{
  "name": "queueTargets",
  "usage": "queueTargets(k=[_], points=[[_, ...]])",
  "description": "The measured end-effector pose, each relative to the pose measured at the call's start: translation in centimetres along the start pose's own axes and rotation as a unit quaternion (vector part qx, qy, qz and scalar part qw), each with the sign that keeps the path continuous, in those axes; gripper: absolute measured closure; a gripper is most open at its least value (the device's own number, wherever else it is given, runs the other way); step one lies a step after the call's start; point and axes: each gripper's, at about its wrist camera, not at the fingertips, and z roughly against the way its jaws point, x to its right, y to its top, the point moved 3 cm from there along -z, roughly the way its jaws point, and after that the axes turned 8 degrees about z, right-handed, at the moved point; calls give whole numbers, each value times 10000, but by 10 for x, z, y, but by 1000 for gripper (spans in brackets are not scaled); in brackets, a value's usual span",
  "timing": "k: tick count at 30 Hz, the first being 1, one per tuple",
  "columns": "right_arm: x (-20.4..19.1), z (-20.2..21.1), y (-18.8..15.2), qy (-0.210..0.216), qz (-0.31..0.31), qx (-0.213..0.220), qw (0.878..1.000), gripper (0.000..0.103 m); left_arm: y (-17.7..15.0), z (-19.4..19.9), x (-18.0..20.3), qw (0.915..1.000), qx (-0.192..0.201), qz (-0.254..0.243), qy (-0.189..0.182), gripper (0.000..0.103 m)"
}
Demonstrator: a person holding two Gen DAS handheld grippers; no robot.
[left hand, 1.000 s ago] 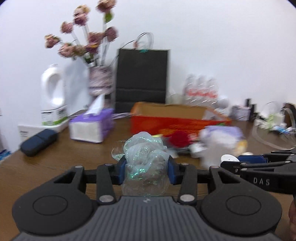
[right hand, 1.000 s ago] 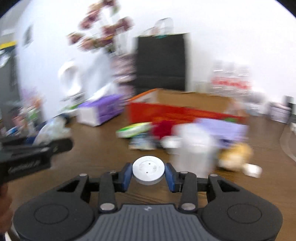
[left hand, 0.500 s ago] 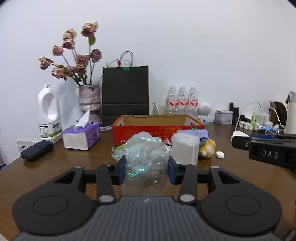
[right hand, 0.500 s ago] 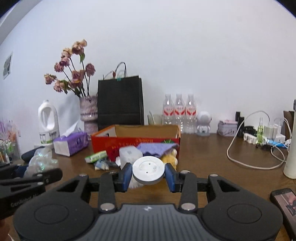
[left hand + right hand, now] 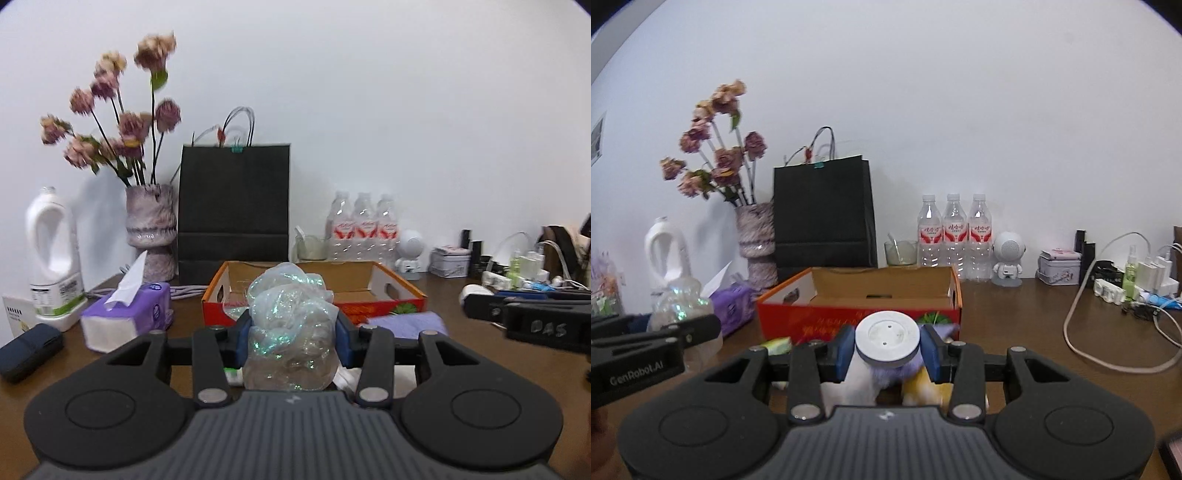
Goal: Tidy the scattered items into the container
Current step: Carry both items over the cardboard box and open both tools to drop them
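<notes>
Crumpled plastic sits clamped between left fingers, seemingly before box.

Both cameras sit low over the counter, each looking forward along its own jaws toward the far wall, tilted slightly down. The left wrist view stands left of the right wrist view; each catches the other tool at its edge. They share the red box, near in both, the black bag and the bottles.
</notes>
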Motion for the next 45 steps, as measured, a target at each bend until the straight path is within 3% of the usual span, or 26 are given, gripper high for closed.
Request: queueTargets(k=[5,8,11,15,20,24,28,31,32,33,37,38,40,42,45], points=[[20,-76,38,139,-111,-186,9997,65,48,-76,-13,10000,85,12,39,58],[30,-131,64,297,-110,-299,9991,65,76,-137,-18,9997,-225,-38,79,58],[40,-194,85,228,-75,-725,9971,65,93,-199,-23,9976,-678,113,126,59],[56,-273,97,28,-93,-1434,9896,65,98,-263,-26,9922,-1184,121,382,59],[67,-349,88,161,-236,-2344,9717,65,81,-319,-32,9776,-1915,-357,796,58],[64,-390,68,247,-268,-2987,9537,65,59,-339,-33,9644,-2488,-506,736,47],[64,-414,50,106,-163,-3340,9424,65,34,-354,-38,9429,-3170,-623,812,47],[69,-424,41,160,-204,-3524,9355,66,30,-355,-36,9410,-3212,-756,744,41],[70,-427,39,199,-201,-3607,9323,66,30,-356,-34,9388,-3296,-733,684,33],[68,-428,38,224,-164,-3679,9294,63,31,-358,-32,9360,-3407,-657,592,28],[61,-426,49,429,-9,-3860,9215,38,34,-356,-28,9255,-3745,-273,497,25],[60,-422,55,441,17,-3843,9222,37,38,-354,-28,9251,-3757,-189,514,20],[63,-408,70,382,44,-3742,9265,24,51,-343,-29,9335,-3542,61,553,17],[66,-391,85,394,95,-3649,9302,18,66,-328,-32,9369,-3442,392,471,14],[71,-356,102,334,91,-3505,9359,16,92,-296,-36,9468,-3070,784,572,2]])
